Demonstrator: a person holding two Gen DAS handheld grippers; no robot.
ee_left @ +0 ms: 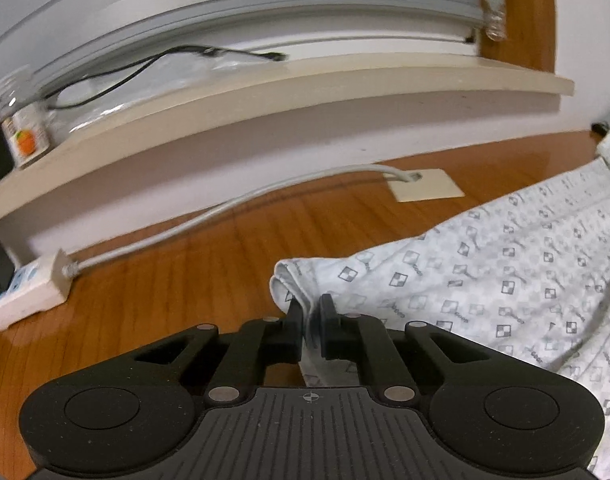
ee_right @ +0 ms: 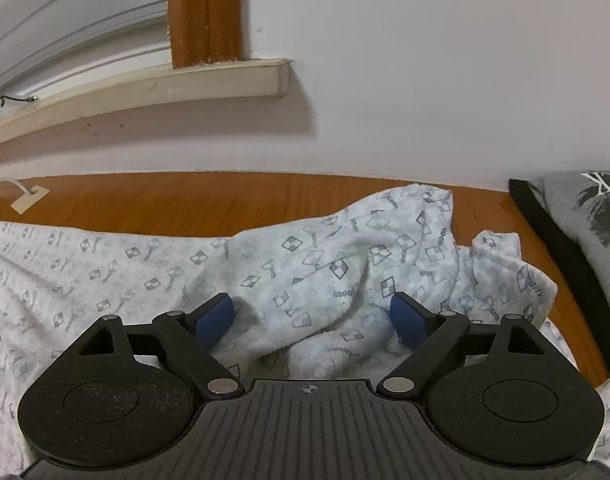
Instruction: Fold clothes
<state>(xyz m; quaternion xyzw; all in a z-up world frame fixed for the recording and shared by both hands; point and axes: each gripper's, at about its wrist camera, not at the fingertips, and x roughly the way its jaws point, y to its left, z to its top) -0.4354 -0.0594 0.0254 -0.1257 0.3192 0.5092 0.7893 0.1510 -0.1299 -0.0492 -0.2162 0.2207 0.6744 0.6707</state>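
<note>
A white garment (ee_left: 485, 272) printed with small grey squares lies spread over the brown wooden table (ee_left: 165, 280). In the left wrist view my left gripper (ee_left: 309, 312) is shut on the garment's left edge, a fold of cloth pinched between its dark pads. In the right wrist view the same garment (ee_right: 305, 256) lies rumpled, with a raised bunch at the right. My right gripper (ee_right: 312, 312) hovers over that bunch with its blue pads (ee_right: 215, 318) wide apart and only loose cloth below them.
A white power strip (ee_left: 29, 292) with a grey cable (ee_left: 225, 208) lies at the left by the wall. A cream window sill (ee_left: 265, 92) carries a jar (ee_left: 25, 136) and a black wire. A grey printed garment (ee_right: 585, 224) lies at the right edge.
</note>
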